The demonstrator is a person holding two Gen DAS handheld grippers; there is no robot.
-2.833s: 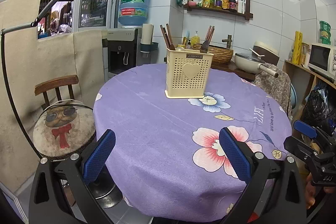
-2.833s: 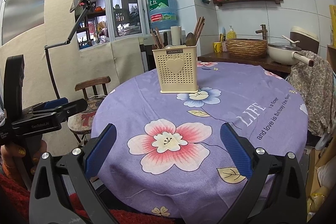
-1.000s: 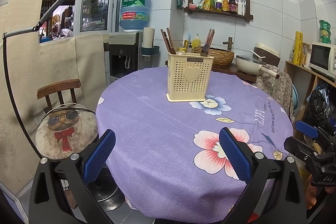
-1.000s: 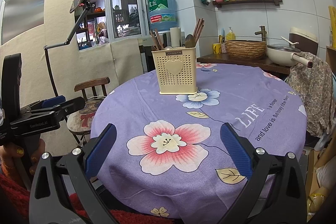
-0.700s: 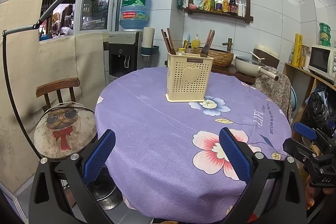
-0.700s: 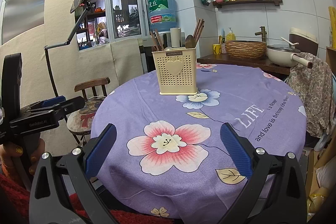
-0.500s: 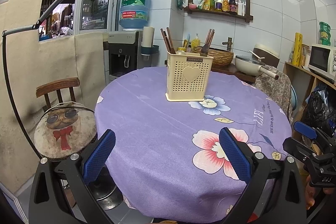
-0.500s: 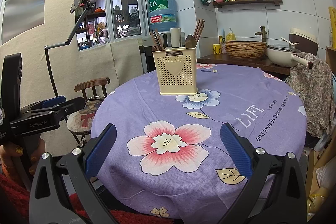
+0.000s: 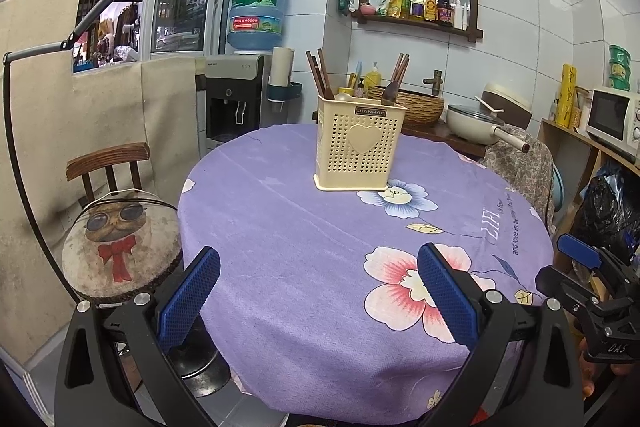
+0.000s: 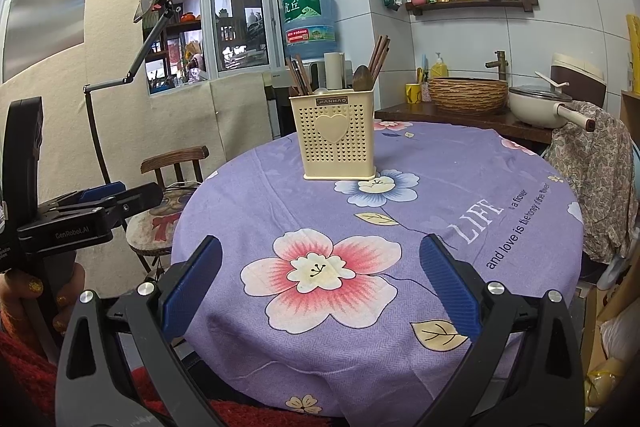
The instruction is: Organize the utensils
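A cream perforated utensil holder (image 9: 358,149) (image 10: 338,137) with a heart on its front stands upright on the far half of a round table under a purple flowered cloth (image 9: 320,251) (image 10: 440,187). Brown chopsticks (image 9: 318,75) (image 10: 379,55) and a wooden spoon (image 10: 361,78) stick up out of it. My left gripper (image 9: 318,293) hangs open over the table's near edge, nothing between its blue pads. My right gripper (image 10: 320,285) is open too, over the pink flower at the near edge, well short of the holder.
A wooden chair (image 9: 116,227) with a cat cushion stands left of the table. Behind are a water dispenser (image 9: 240,95), a wicker basket (image 10: 468,93), a pan (image 10: 540,105) and a microwave (image 9: 614,121). A phone on a stand (image 9: 80,23) arches over at left. A draped chair (image 10: 596,163) is at right.
Both grippers have barely shifted and stay open; the view of the table and holder is almost the same as before.
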